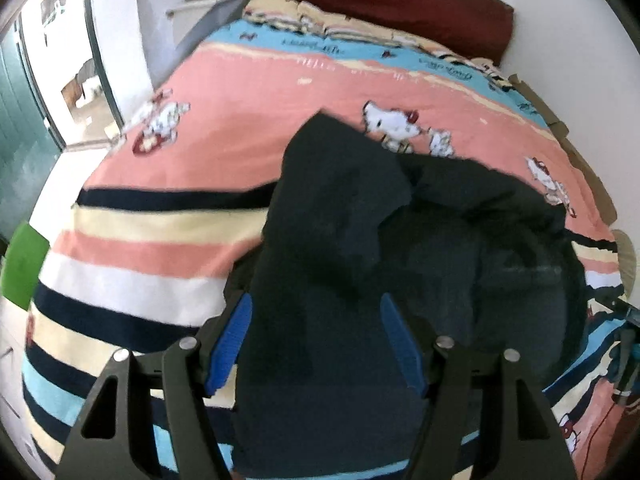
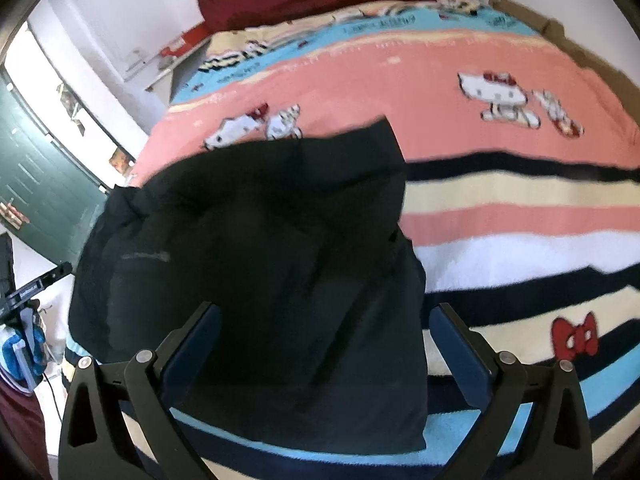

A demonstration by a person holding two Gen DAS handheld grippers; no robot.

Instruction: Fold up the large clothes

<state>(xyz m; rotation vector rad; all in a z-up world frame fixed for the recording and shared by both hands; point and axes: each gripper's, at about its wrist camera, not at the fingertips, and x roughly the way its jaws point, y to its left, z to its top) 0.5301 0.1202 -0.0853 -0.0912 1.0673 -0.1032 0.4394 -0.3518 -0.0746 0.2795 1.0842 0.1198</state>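
The dark garment [image 1: 360,240] lies rumpled on the striped bedspread [image 1: 160,240], low and centre in both views. The left gripper [image 1: 316,344] and right gripper [image 2: 324,344] both hang spread above it, holding nothing. The bunched flap [image 2: 340,168] risks getting folded in crooked unless it is smoothed first.

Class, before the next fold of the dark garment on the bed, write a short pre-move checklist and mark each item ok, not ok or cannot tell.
1. Left gripper open, pads clear of cloth: ok.
2. Right gripper open, holding nothing: ok.
3. Dark garment lying on the striped bedspread: ok.
4. Garment flat, no bunching: not ok, upper part is rumpled.
5. Garment's edges aligned: cannot tell, pictures blurred.
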